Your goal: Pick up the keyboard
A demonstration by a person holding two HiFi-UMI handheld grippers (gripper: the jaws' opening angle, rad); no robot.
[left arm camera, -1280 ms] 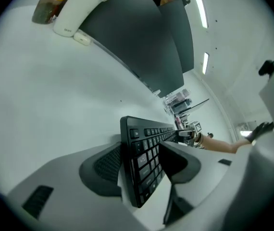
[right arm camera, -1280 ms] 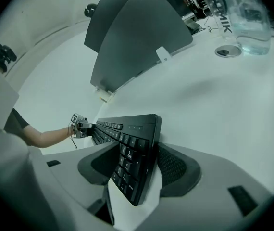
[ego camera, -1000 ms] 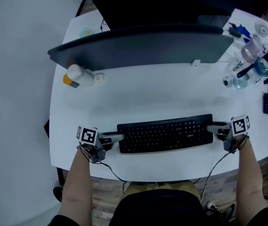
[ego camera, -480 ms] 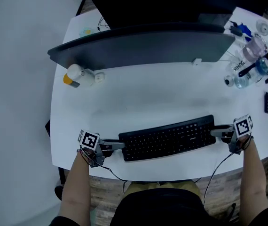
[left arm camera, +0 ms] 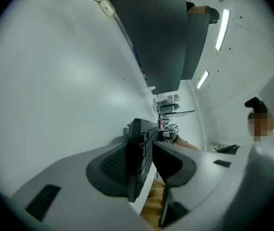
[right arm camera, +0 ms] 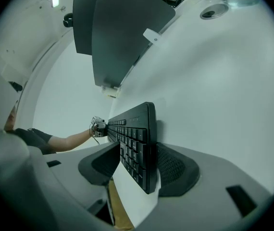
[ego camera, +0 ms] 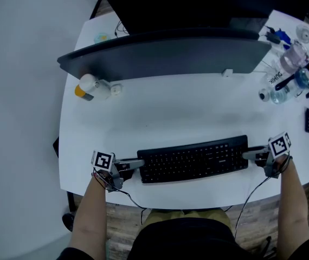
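Change: left hand-held gripper [ego camera: 135, 163] finishing closing, now clamping the left end of the keyboard [ego camera: 192, 158] | right hand-held gripper [ego camera: 249, 155] clamping the right end | keyboard shifting toward the near edge of the surface [ego camera: 187, 112] | judgement: lift seemingly beginning

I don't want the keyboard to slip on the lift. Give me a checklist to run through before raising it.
1. Left gripper around the left end of the keyboard: ok. Its jaws have just been closing, and the keyboard is clamped between them.
2. Right gripper on the right end: ok, shut on it.
3. Grips at opposite ends, balanced: ok.
4. Room above: ok, the monitor stands well behind.
5. Keyboard already off the table: cannot tell.
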